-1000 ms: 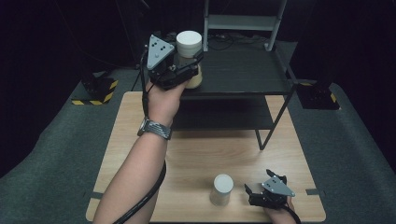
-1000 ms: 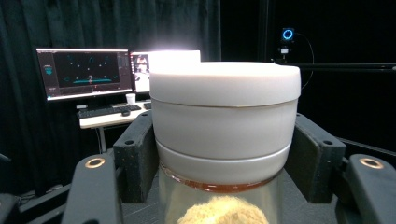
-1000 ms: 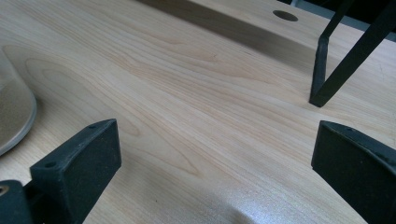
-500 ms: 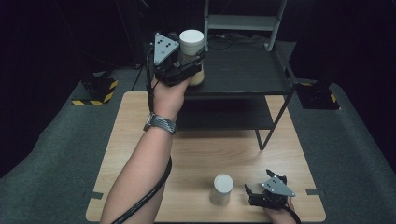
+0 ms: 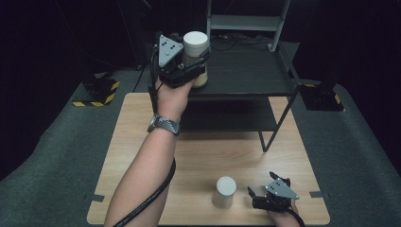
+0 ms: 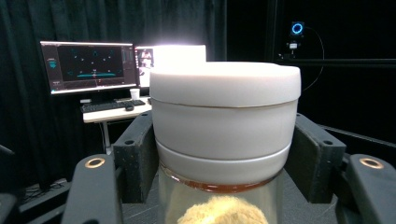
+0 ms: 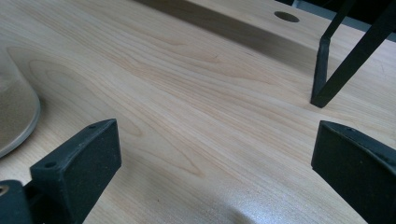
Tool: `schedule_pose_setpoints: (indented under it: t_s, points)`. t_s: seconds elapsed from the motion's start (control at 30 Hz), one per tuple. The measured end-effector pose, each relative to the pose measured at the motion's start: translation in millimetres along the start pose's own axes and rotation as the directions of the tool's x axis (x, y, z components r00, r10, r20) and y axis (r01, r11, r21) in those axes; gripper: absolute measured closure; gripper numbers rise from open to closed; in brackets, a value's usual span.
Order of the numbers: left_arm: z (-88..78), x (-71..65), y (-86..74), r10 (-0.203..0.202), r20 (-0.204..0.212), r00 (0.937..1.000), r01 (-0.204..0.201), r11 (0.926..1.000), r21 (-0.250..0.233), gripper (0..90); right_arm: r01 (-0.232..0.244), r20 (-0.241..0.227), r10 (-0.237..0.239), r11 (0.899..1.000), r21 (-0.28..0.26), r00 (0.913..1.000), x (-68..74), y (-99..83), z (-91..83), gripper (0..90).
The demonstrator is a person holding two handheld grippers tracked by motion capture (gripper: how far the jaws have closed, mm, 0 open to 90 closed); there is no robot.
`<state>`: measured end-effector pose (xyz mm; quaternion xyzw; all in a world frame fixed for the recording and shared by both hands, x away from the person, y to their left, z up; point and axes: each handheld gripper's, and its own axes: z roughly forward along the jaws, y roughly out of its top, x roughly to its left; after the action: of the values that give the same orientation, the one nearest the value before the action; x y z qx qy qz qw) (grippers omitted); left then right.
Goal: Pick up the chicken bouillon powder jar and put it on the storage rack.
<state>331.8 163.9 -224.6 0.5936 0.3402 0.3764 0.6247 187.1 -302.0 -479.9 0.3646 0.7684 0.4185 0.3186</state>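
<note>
My left gripper [image 5: 195, 65] is shut on a glass jar [image 5: 196, 47] with a white lid, held upright over the left end of the black shelf's top [image 5: 246, 75]. In the left gripper view the black pads [image 6: 135, 158] press the jar [image 6: 224, 121] just under its lid, and a yellowish filling shows through the glass. A second white-lidded jar [image 5: 224, 191] stands on the wooden table [image 5: 142, 156] near the front edge. My right gripper [image 5: 261, 184] rests on the table just right of it, open, with bare wood between its jaws [image 7: 215, 154]; that jar [image 7: 14, 116] sits at the left edge.
The black two-tier rack stands on the table's far half, and its front right leg [image 5: 262, 142] comes down on the wood. A lower shelf [image 5: 227, 116] sits under the top one. Behind the table are a desk with lit monitors [image 6: 88, 65] and a metal frame [image 5: 246, 21].
The left hand with its jar has drifted slightly right and away, further over the shelf's top. The right gripper and the table jar have not moved.
</note>
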Motion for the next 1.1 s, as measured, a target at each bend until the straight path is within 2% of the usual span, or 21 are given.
schedule_pose_setpoints:
  t_s: [0.5,0.63,0.67,0.7,0.73,0.77,0.8,0.87,1.03,1.1]
  points:
    - [-0.8,-1.6,0.0,0.001,-0.008,1.0,0.0,1.0,0.003,33.7,-0.001,0.0,0.001,1.0,0.0,1.0,-0.3,-0.1,0.0,0.7]
    - [-1.3,-3.3,0.7,-0.004,-0.01,0.9999,0.004,1.0,0.003,31.2,0.001,0.0,-0.001,1.0,0.0,1.0,-0.1,-0.1,0.0,0.8]
    - [-1.6,-3.9,1.3,-0.002,-0.011,0.9999,0.002,1.0,0.004,29.1,0.001,0.0,-0.001,1.0,-0.001,1.0,-0.1,-0.2,-0.1,0.8]
    - [-1.9,-5.6,2.4,-0.001,-0.018,0.9998,0.001,1.0,0.005,21.2,0.0,-0.001,0.0,1.0,0.0,1.0,-0.2,0.0,0.0,0.7]
    - [-2.8,-9.9,4.8,-0.011,-0.041,0.9991,0.011,0.9999,0.007,16.4,0.0,-0.001,0.0,1.0,0.0,1.0,-0.3,0.1,0.1,0.7]
    - [-2.8,-9.9,4.8,-0.011,-0.041,0.9991,0.011,0.9999,0.007,10.0,0.0,-0.001,0.0,1.0,0.0,1.0,-0.3,0.1,0.1,0.7]
    - [-4.7,-10.9,6.8,-0.035,-0.056,0.9978,0.036,0.9993,0.007,6.1,0.0,-0.001,0.0,1.0,0.002,1.0,-0.3,0.3,0.2,0.7]
    - [-6.4,-9.4,7.1,-0.038,-0.052,0.9979,0.039,0.9992,0.007,0.3,0.0,-0.002,0.0,1.0,0.002,1.0,-0.3,0.4,0.2,0.7]
    - [-14.3,-9.2,8.7,-0.022,-0.063,0.9978,0.023,0.9996,0.015,0.3,0.001,0.0,-0.001,1.0,0.002,1.0,0.0,0.4,0.2,0.7]
    - [-23.8,-7.7,8.8,-0.029,-0.063,0.9976,0.029,0.9995,0.008,0.3,0.005,0.0,-0.005,1.0,0.003,1.0,0.2,0.5,0.3,0.8]
